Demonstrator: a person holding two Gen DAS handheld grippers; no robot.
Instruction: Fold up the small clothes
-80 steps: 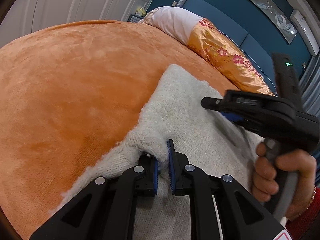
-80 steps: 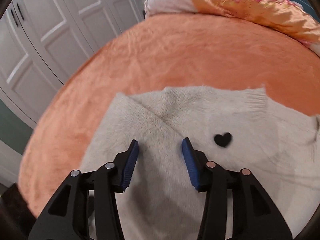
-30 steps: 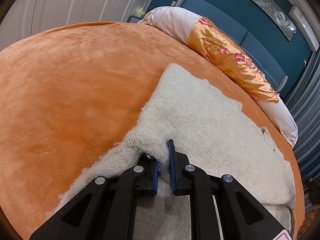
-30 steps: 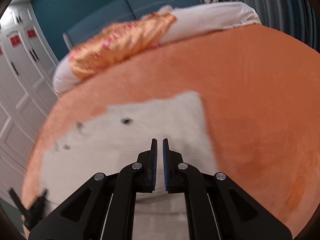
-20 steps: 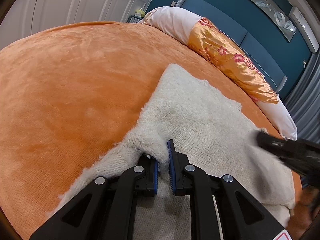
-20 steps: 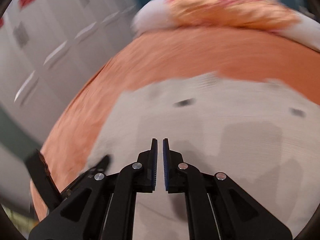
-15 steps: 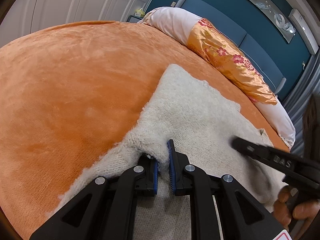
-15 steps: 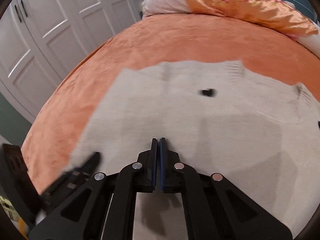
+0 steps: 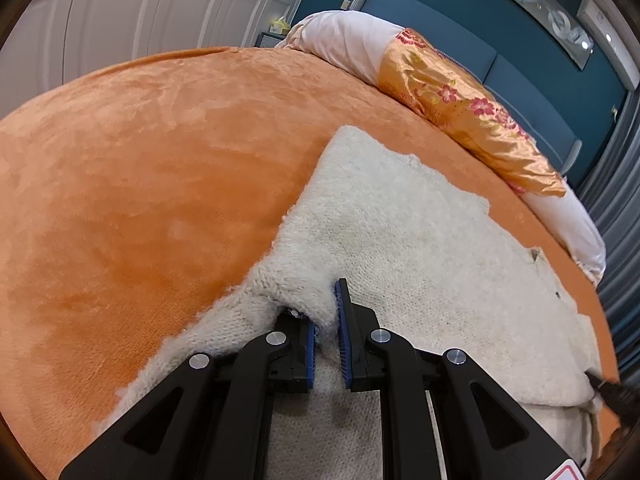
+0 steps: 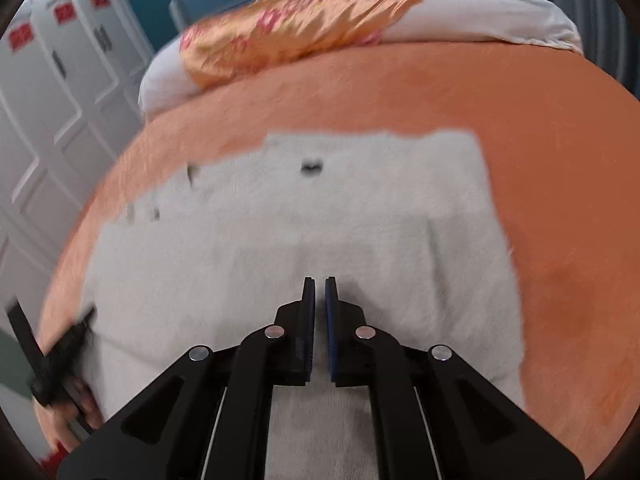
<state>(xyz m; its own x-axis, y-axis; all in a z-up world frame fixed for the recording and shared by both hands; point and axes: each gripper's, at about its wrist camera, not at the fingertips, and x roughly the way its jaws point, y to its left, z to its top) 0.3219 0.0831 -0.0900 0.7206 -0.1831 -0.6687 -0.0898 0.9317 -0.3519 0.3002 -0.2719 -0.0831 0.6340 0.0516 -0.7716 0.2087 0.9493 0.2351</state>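
The cream fuzzy knitted sweater [image 9: 420, 248] is lying flat on the orange plush bedspread [image 9: 140, 168], its near edge pinched in the left gripper [image 9: 326, 320], while the right gripper [image 10: 319, 308], jaws together and seemingly empty, is hovering above it.

Open orange blanket [image 9: 140, 184] left of the sweater [image 9: 420, 248]; rolled bedding [image 9: 460, 100] along its far side.

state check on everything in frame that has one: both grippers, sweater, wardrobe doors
left gripper: shut on a pinched-up ridge at the sweater's edge.
right gripper: fingers nearly together, nothing between them, above the sweater.
sweater: spread flat on the orange blanket; the edge nearest the cameras looks doubled over.
wardrobe doors: closed.
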